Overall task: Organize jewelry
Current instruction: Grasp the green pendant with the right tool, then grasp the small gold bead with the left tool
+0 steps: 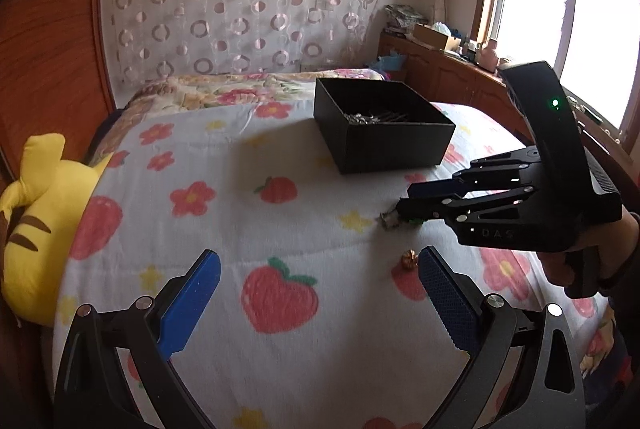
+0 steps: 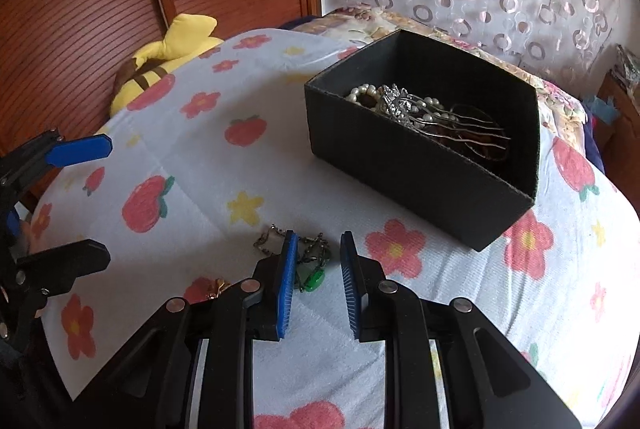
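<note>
Right gripper (image 2: pixel 318 249) jaws (parted) around necklace (image 2: pixel 310 255) chain.

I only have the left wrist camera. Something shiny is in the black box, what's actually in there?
Observer: The right wrist view shows a pearl strand and silver wavy hairpins in the black box.
Operator: Is the right gripper closed on that chain?
Observer: No. The right gripper is open, and the chain lies loose by one blue pad.
Operator: Anything attached to it?
Observer: A green pendant, lying between the fingers.
</note>
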`<state>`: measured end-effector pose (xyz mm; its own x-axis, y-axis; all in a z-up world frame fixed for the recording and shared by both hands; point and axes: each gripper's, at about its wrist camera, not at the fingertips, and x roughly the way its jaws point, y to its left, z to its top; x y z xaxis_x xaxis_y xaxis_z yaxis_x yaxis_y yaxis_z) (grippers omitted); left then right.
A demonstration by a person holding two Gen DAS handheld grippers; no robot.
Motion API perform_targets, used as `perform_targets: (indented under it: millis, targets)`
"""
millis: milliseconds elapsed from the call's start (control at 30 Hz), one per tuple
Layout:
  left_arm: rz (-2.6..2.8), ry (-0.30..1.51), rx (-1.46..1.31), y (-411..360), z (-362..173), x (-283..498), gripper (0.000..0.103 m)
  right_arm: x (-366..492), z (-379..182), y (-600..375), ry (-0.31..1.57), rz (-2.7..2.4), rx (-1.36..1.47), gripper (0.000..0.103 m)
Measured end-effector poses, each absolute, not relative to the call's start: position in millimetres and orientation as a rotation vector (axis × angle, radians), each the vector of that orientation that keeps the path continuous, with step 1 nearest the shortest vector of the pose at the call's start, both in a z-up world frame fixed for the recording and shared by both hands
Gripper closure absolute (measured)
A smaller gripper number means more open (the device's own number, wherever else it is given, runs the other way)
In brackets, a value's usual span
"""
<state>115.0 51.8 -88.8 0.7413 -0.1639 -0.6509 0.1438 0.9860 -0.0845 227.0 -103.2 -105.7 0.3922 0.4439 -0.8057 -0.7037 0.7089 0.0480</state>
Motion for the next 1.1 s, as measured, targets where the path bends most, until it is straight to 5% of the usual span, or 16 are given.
perform_targets:
  millis: [200,600,833,1100]
  targets:
    - [-0.177,0.722,-0.028,47.4,-89.7,112.0,0.008,211.0,-104.2,-103.4,0.882,0.753,-0.396,0.090]
    - [-0.294,0.796,0.049,9.6,-95.7,122.4,0.009,208.7,-66.7,-147.7,0.770,0.714,-0.354,0.090]
    - [-0.337,0.868,0.096,-13.1,-107.2,135.7,0.055,205.3,-50.9,-171.9,0.734,0.692,-0.332,0.090]
    - [-0.332,0.870,0.163,-22.7,-112.9,141.6,0.090,204.1,-51.0,-178.3,0.727,0.686,-0.325,0.090]
